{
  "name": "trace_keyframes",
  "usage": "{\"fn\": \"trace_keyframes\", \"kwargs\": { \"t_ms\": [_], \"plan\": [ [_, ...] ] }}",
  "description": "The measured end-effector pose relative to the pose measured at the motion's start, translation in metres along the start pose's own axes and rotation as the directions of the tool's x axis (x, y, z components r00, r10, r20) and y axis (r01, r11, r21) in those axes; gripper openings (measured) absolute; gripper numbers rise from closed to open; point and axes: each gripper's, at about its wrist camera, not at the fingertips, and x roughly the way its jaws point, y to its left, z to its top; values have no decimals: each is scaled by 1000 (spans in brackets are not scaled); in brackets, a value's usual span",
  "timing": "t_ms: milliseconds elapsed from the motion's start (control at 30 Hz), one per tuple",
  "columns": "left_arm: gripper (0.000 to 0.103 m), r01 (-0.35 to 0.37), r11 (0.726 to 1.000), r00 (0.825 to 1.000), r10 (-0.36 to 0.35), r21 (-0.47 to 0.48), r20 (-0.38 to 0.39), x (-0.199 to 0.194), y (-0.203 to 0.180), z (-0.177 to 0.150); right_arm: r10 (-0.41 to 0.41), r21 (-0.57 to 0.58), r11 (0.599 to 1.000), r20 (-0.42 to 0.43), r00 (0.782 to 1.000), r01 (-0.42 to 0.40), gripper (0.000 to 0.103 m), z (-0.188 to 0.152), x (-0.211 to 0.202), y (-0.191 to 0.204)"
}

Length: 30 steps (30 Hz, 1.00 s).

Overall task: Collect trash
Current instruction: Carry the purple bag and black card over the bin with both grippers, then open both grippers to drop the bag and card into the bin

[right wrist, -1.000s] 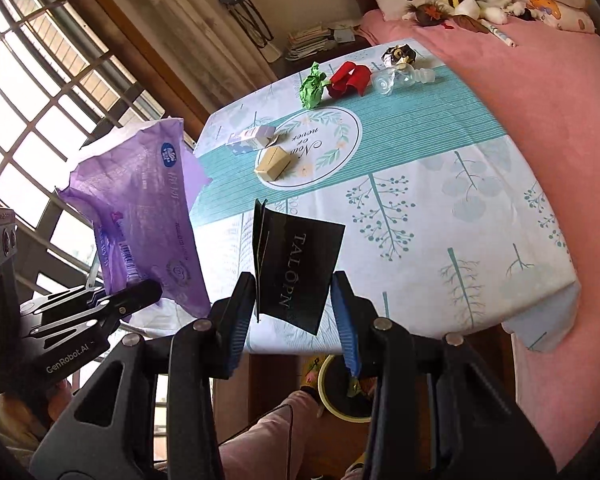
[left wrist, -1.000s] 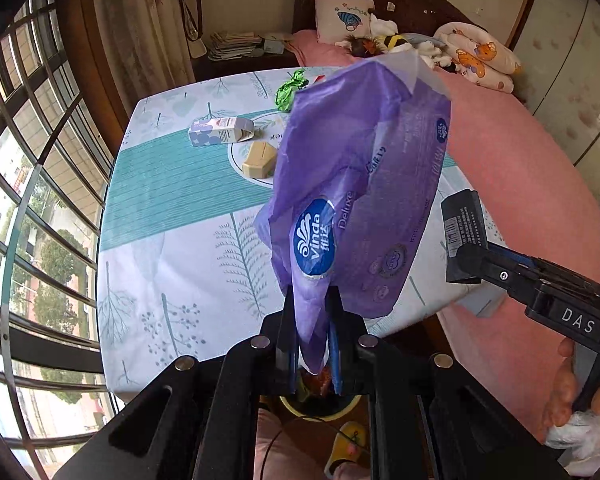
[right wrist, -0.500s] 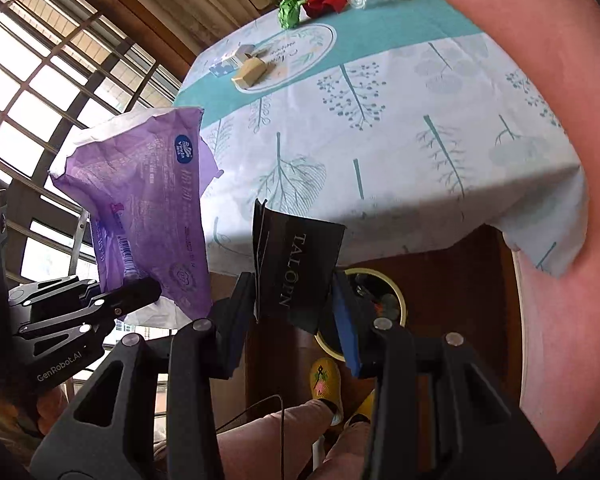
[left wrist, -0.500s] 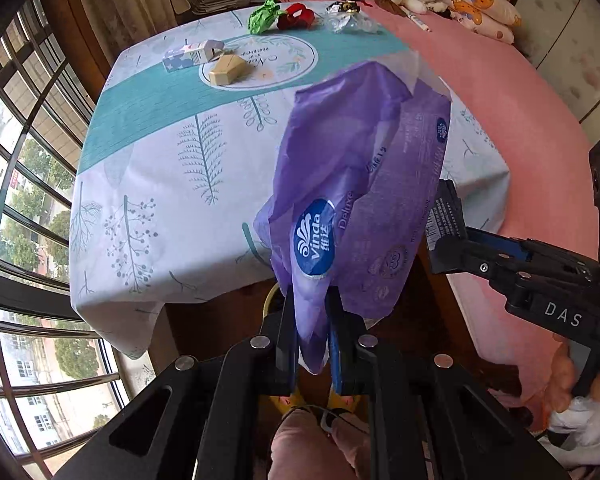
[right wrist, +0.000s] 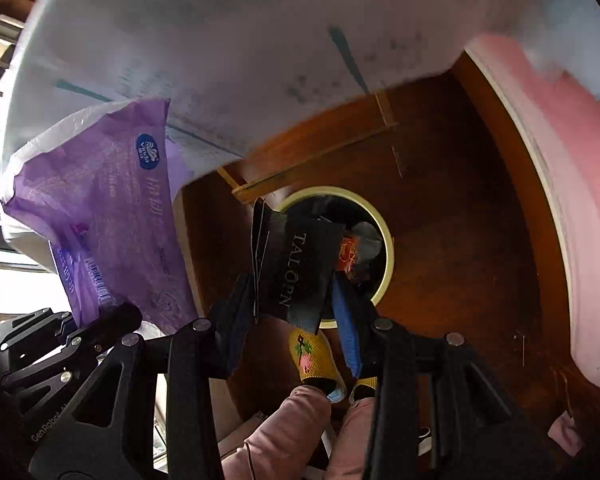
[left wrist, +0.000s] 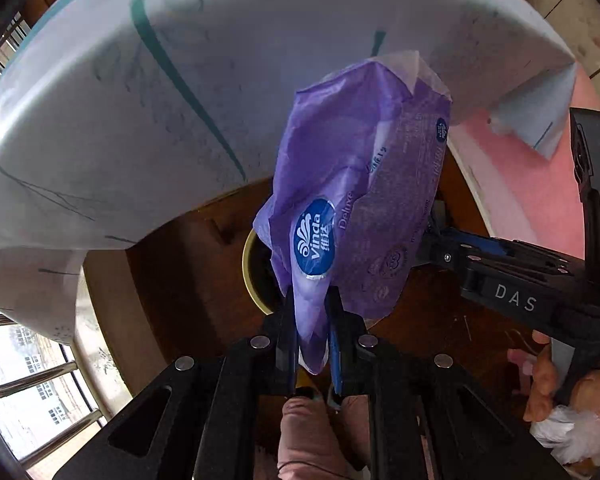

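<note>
White tablecloth (left wrist: 140, 100) with teal leaf print draped overhead, dark wooden floor (right wrist: 460, 208), pink bedspread (right wrist: 580, 152), yellow embroidered slippers (right wrist: 312, 356), window bars (left wrist: 28, 380)

1. I count two grippers: my left gripper (left wrist: 311, 340) at the bottom centre of the left wrist view, my right gripper (right wrist: 292, 320) at the bottom centre of the right wrist view.
2. One purple tissue wrapper (left wrist: 360, 200), centre of the left wrist view.
3. One black card (right wrist: 300, 268) printed TALOPN, centre of the right wrist view.
4. One yellow-rimmed bin (right wrist: 386, 240), centre of the right wrist view, just behind the card.
5. Two yellow slippers (right wrist: 312, 360), lower centre of the right wrist view.
6. One tablecloth (left wrist: 180, 80), across the top of the left wrist view.
</note>
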Motion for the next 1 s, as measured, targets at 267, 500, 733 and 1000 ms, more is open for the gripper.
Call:
{"fn": "trace_keyframes", "kwargs": {
  "t_ms": [267, 500, 733, 1000],
  "plan": [
    [12, -16, 997, 997, 20, 69, -71, 138, 0, -8, -66, 35, 997, -55, 996, 68, 38, -15, 130, -45],
    [36, -11, 995, 995, 21, 103, -99, 193, -9, -21, -61, 26, 998, -99, 993, 64, 50, -27, 188, -59],
    [75, -41, 998, 992, 47, 56, -114, 202, 10, -15, -94, 4, 995, -98, 991, 95, 66, -29, 201, -54],
    [75, -68, 998, 994, 67, -1, -85, 183, 71, 3, -99, -9, 995, -91, 991, 99, 67, -27, 173, -37]
  ]
}}
